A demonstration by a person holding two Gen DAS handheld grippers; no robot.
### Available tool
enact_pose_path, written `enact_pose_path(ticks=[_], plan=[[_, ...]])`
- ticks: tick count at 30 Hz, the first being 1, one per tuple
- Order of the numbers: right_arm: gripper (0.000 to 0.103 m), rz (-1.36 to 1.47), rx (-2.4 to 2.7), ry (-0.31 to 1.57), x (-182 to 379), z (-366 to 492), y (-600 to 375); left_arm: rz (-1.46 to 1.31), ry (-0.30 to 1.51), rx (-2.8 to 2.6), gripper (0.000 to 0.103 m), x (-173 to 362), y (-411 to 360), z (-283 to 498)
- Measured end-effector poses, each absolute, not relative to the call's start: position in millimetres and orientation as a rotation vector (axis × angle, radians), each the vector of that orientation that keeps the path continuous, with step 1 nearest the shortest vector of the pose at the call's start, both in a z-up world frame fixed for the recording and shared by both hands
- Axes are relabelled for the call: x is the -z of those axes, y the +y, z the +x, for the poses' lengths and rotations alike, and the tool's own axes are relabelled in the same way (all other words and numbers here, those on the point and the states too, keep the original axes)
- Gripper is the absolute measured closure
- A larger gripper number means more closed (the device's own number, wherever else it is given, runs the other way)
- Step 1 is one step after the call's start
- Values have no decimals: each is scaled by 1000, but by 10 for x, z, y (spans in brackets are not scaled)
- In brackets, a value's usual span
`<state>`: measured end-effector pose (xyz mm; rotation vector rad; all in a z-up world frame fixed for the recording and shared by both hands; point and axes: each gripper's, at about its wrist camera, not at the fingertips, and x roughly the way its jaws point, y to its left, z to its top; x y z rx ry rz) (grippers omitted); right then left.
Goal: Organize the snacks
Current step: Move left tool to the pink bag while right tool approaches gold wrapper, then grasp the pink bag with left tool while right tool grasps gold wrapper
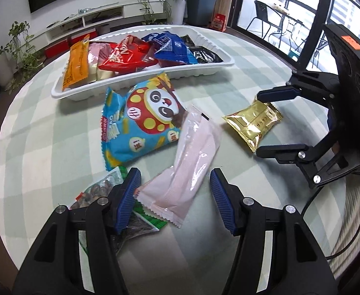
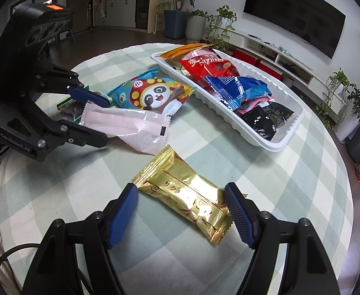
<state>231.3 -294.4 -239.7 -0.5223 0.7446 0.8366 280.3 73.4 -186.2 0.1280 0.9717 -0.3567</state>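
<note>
Two claws work over the checked bench, all placed here against the white tray at the far side. Nearest, on the side away from the tray, the left claw stands released, its blue pads either side of the pink packet's near end without closing on it. The right claw is likewise spread wide around the gold packet, which lies flat on the bench, well short of the tray. Closer to the tray lies the blue panda bag, just beside its rim. Inside the tray sit orange, red, blue and black packets.
</note>
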Motion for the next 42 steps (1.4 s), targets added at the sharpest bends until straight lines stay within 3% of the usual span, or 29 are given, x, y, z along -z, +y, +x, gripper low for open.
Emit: enact_pose_path(ticks=[11, 14, 24, 37, 42], plan=[[27, -498, -838, 785, 2437, 2393, -2938, 136, 987, 393, 47, 1903, 571, 2894], [27, -480, -843, 800, 2440, 2426, -2947, 115, 987, 394, 54, 1891, 602, 2884], [50, -339, -835, 850, 2387, 2604, -3109, 53, 987, 403, 63, 1871, 648, 2880], [57, 38, -873, 935, 2346, 2790, -3436, -44, 983, 421, 69, 1809, 747, 2799], [65, 181, -909, 973, 2363, 2814, -3530, -54, 976, 423, 72, 1767, 762, 2752]])
